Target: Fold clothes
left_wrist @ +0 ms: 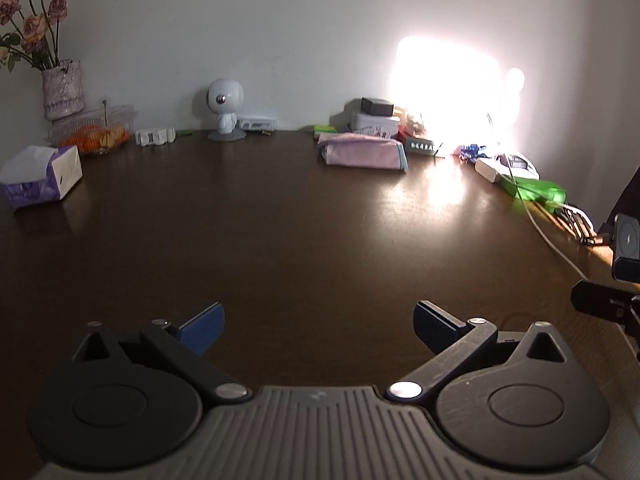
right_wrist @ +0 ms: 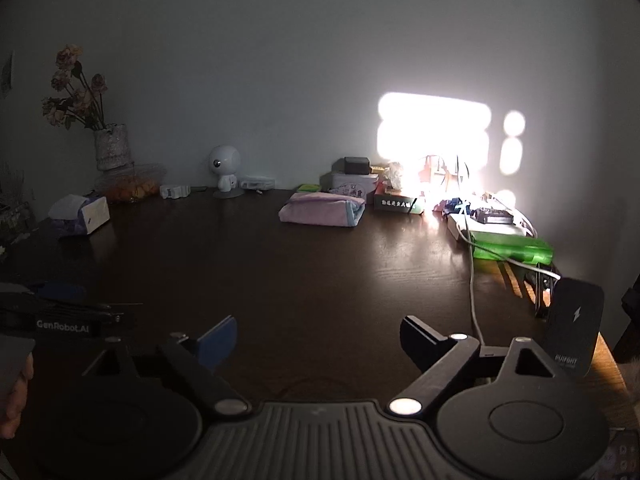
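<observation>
Currently both claws empty, jaws apart: left claw (left_wrist: 318,326), right claw (right_wrist: 318,338). Folded pink garment (left_wrist: 362,152) lies near table (left_wrist: 280,232) far edge. Fold judged complete; next: fetch another garment, none visible.

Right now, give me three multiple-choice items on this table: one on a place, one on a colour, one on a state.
1. Where does the folded pink cloth lie?
A. At the far side of the table, near the wall
B. Between the right claw's fingers
C. On the tissue box

2. What colour is the flat box at the table's right edge?
A. Red
B. Green
C. Yellow

3. How does the left claw stand?
A. Shut on the cloth
B. Shut on nothing
C. Open, with nothing between its fingers

Key: 1 A, the cloth sits by the clutter along the wall. 2 B, the box shows bright green beside the sunlit patch. 3 C, only bare dark table shows between the spread blue pads.
</observation>
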Demonstrator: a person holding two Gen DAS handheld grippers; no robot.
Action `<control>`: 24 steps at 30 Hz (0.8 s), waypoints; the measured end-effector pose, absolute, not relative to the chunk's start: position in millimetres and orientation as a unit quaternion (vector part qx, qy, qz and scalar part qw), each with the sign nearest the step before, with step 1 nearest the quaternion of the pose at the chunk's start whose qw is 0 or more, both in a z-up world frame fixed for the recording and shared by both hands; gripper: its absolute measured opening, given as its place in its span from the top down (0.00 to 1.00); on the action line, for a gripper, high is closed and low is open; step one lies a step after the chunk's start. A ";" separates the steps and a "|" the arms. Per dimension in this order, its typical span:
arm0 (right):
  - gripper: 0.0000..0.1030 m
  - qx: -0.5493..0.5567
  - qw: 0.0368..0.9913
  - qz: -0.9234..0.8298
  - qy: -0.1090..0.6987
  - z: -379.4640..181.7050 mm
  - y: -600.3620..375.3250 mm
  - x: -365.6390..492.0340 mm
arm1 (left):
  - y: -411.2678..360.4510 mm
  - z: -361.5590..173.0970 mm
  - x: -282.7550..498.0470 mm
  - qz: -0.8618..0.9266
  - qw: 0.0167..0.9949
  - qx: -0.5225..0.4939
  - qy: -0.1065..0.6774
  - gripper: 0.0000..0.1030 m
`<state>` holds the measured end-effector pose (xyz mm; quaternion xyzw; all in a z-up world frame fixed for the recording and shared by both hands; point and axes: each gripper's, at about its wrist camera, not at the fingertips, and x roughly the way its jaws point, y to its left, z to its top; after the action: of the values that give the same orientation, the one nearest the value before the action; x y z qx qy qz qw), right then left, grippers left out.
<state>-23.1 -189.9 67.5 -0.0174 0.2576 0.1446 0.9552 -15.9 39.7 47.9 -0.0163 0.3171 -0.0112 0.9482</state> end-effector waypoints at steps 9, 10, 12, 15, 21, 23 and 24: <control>0.11 0.000 0.950 0.105 0.296 14.3 -163.6 -29.1 | 38.2 14.5 -21.9 0.012 0.942 0.019 0.335 0.00; 0.11 0.001 0.948 0.103 0.300 12.1 -163.2 -26.5 | 37.0 11.4 -20.3 0.015 0.940 0.026 0.339 0.00; 0.11 0.002 0.946 0.094 0.310 7.1 -162.9 -20.9 | 36.7 9.2 -17.7 0.019 0.940 0.027 0.341 0.00; 0.10 -0.004 0.941 0.075 0.331 -0.2 -162.6 -13.1 | 39.3 8.2 -12.0 0.026 0.938 0.014 0.345 0.00; 0.00 -0.012 0.938 0.057 0.341 -3.8 -158.4 -6.9 | 37.1 8.0 -3.4 0.033 0.937 0.004 0.347 0.00; 0.00 -0.012 0.938 0.055 0.341 -3.6 -156.8 -2.7 | 35.4 8.2 -1.1 0.026 0.937 0.003 0.348 0.00; 0.00 -0.011 0.938 0.054 0.341 -3.3 -156.0 -0.6 | 35.3 8.2 -0.3 0.024 0.937 0.003 0.349 0.00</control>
<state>-0.6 -156.0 -3.3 -0.0113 0.3413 0.0541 0.9383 -0.3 35.3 8.2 0.0028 0.3486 0.0236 0.9370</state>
